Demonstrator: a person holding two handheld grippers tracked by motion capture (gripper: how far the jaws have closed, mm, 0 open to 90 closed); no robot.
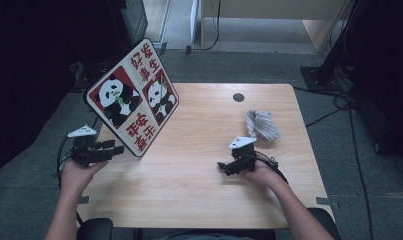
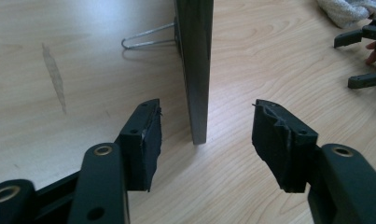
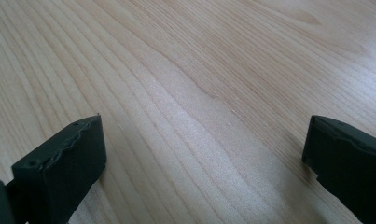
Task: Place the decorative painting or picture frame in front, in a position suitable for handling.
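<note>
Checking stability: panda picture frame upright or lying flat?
Upright: the panda-printed picture frame stands on its lower corner on the wooden table, wire stand out behind.

It looks like an office or lab: a wooden desk [image 1: 204, 190] with cable hole [image 1: 238, 97], grey carpet floor [image 1: 339, 60], loose cables [image 1: 334, 107].

Panda board [image 2: 195, 70] top cut off; wire stand [image 2: 148, 37] partly hidden, seemingly.

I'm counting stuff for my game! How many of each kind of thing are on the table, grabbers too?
Panda picture boards: 1, the panda board, standing at the table's left edge.
Cloths: 1, the grey cloth.
Grabbers: 2, the left gripper and the right gripper.
Total: 4
</note>
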